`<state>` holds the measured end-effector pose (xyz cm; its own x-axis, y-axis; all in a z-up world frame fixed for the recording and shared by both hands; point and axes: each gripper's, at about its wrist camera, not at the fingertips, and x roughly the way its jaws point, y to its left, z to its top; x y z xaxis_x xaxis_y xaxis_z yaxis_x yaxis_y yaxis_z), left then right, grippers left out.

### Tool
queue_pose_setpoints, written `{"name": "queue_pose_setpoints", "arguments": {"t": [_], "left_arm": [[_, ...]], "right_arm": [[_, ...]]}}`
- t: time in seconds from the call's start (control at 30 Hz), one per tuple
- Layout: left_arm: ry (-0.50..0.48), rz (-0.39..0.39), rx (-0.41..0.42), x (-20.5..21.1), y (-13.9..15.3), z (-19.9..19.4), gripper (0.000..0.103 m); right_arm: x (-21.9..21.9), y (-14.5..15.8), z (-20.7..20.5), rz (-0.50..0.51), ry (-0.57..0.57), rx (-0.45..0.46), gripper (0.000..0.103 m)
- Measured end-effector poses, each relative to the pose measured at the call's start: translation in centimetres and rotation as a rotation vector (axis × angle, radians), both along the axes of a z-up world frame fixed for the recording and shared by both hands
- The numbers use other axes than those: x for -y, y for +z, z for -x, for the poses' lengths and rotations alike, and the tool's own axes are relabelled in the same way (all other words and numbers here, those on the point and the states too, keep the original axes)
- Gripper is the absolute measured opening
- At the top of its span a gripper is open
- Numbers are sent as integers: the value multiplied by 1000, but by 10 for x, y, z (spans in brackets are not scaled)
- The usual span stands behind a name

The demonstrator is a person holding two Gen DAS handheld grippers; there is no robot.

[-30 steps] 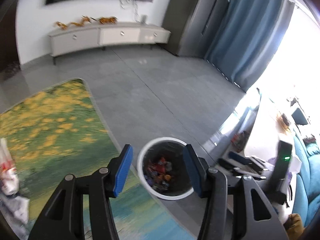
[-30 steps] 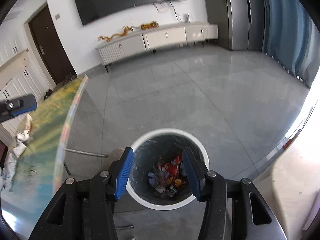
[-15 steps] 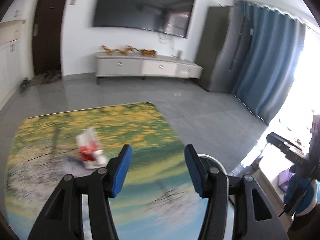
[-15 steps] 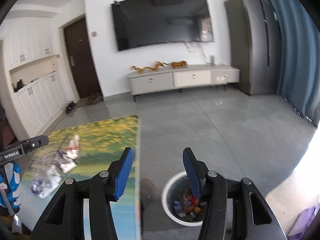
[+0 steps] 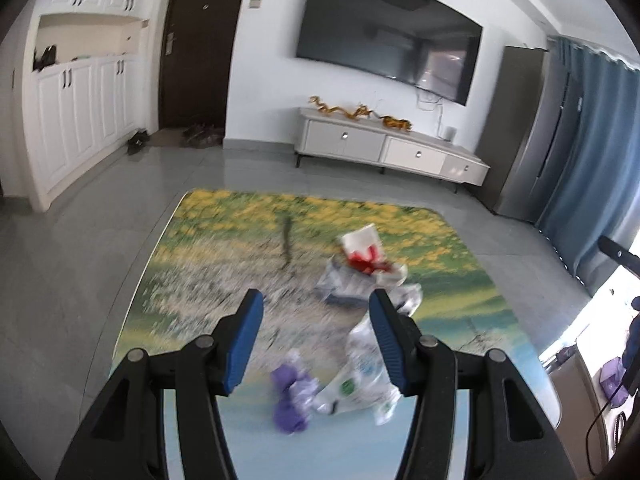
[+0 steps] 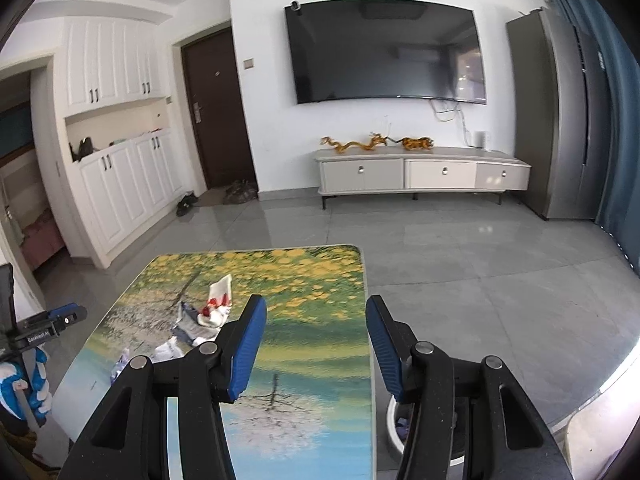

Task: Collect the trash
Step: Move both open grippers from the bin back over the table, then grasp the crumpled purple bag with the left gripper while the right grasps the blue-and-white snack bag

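1. Your wrappers (image 5: pixel 360 276) lie mid-table (image 6: pixel 320 360), clear of its edges; the bin (image 6: pixel 394 428) stands below the right edge.
2. Your left gripper (image 5: pixel 316 342) and right gripper (image 6: pixel 316 346) stand parted and hold nothing.

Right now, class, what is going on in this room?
A person is clearing trash off a low table printed with a landscape, with a two-finger gripper in each hand. Both the left gripper and the right gripper are open and empty. Crumpled wrappers and a purple wad lie on the table; the white bin stands beside it.
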<state>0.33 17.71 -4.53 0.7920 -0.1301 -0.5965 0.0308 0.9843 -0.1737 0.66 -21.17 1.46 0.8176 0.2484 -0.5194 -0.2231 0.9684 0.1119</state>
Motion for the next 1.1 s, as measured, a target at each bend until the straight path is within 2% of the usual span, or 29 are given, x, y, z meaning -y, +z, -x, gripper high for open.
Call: {"name": "queue_pose_setpoints", "arguments": {"t": [0.13, 0.4, 0.97, 1.1], "left_arm": [[-5, 31, -65, -9, -27, 5, 53], [-44, 62, -177, 4, -75, 10, 53], [-9, 72, -274, 1, -106, -7, 52], [-4, 65, -277, -1, -110, -11, 46]], "right_arm": [[-18, -5, -3, 8, 30, -23, 49], [-50, -30, -18, 14, 111, -88, 49], [-95, -87, -43, 7, 271, -227, 49], [-108, -101, -61, 1, 309, -261, 49]]}}
